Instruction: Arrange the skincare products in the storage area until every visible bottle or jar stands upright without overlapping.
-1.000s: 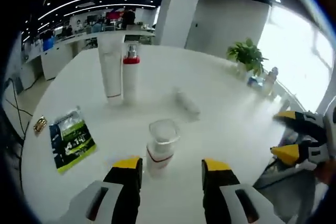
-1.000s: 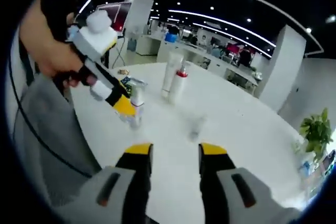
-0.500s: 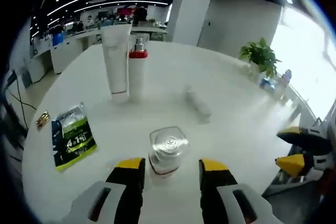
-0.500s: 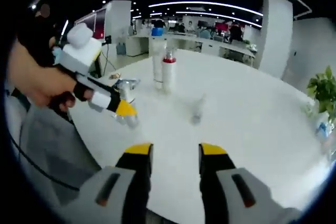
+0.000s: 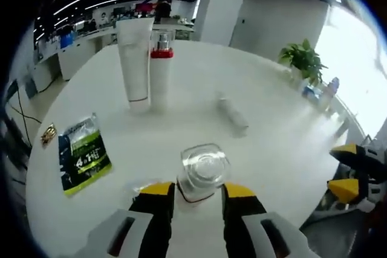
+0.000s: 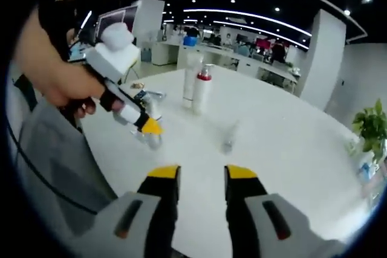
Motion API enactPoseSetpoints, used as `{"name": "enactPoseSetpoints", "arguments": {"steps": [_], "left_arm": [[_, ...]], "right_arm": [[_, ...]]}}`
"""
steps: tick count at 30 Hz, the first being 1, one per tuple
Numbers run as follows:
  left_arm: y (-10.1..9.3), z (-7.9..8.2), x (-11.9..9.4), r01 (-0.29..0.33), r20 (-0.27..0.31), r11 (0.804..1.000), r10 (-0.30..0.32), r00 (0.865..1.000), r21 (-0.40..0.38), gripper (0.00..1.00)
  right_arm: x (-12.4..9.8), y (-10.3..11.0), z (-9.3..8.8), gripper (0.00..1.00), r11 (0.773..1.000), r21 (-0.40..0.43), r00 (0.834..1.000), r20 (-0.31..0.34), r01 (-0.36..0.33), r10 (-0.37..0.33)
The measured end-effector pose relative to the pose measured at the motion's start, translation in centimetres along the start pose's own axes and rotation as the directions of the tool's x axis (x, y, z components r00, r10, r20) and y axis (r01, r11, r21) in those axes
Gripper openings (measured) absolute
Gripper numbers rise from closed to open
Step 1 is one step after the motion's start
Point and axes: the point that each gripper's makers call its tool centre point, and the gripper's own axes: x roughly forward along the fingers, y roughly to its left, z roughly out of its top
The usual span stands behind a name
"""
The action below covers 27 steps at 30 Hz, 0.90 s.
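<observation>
Standing upright on the white round worktop [image 5: 181, 113] and sitting between the yellow-tipped jaws of the left gripper [image 5: 198, 190]: a clear-capped bottle [image 5: 202, 173] with a red band under the cap. Jaws flanking the bottle closely on both sides, though impossible to tell from the left gripper view whether pressing on it or just beside it. Standing beyond the clear-capped bottle, well apart from it: a tall white tube [image 5: 135, 60] upright on its cap, and touching or just beside it a white pump bottle [image 5: 161, 70] with a red collar. Lying on its side beyond the clear-capped bottle and to its right: a small pale bottle [image 5: 233, 115], blurred. Lying flat to the left of the clear-capped bottle: a green and dark sachet [image 5: 83, 154], with a small gold item [image 5: 48, 136] near the worktop edge past it. Showing at the right edge of the left gripper view, off the worktop edge: the right gripper [image 5: 357, 173], yellow tips apart. In the right gripper view, hovering near the worktop edge with jaws parted and nothing between them: the right gripper [image 6: 201, 173]. Reaching in from the left there, held in a person's hand [image 6: 51, 70]: the left gripper [image 6: 149, 127], tips down at the clear-capped bottle [image 6: 152, 139]. Farther off from the clear-capped bottle there: the white tube [image 6: 190, 78] and pump bottle [image 6: 202, 89] upright together, the small pale bottle [image 6: 228, 143] lying alone. Standing at the far edge: a potted plant [image 5: 301, 63].
</observation>
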Motion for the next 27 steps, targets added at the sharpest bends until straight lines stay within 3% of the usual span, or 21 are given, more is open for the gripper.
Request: {"name": "enactPoseSetpoints", "arguments": {"steps": [8,23,27], "left_arm": [[0.25,0.09,0.27,-0.002,-0.019,1.000,0.002,1.000,0.027,0.26],[0.39,0.16,0.41,0.009,-0.014,0.979,-0.007,1.000,0.203,0.22],[0.51,0.26,0.40,0.019,-0.010,0.982,-0.017,1.000,0.187,0.22]], "right_arm": [[0.12,0.11,0.07,0.29,1.000,-0.013,1.000,-0.002,-0.005,0.005],[0.33,0.44,0.03,0.28,0.999,-0.051,1.000,-0.010,-0.016,0.015],[0.42,0.57,-0.14,0.29,0.999,-0.048,1.000,-0.020,-0.022,0.021]]}}
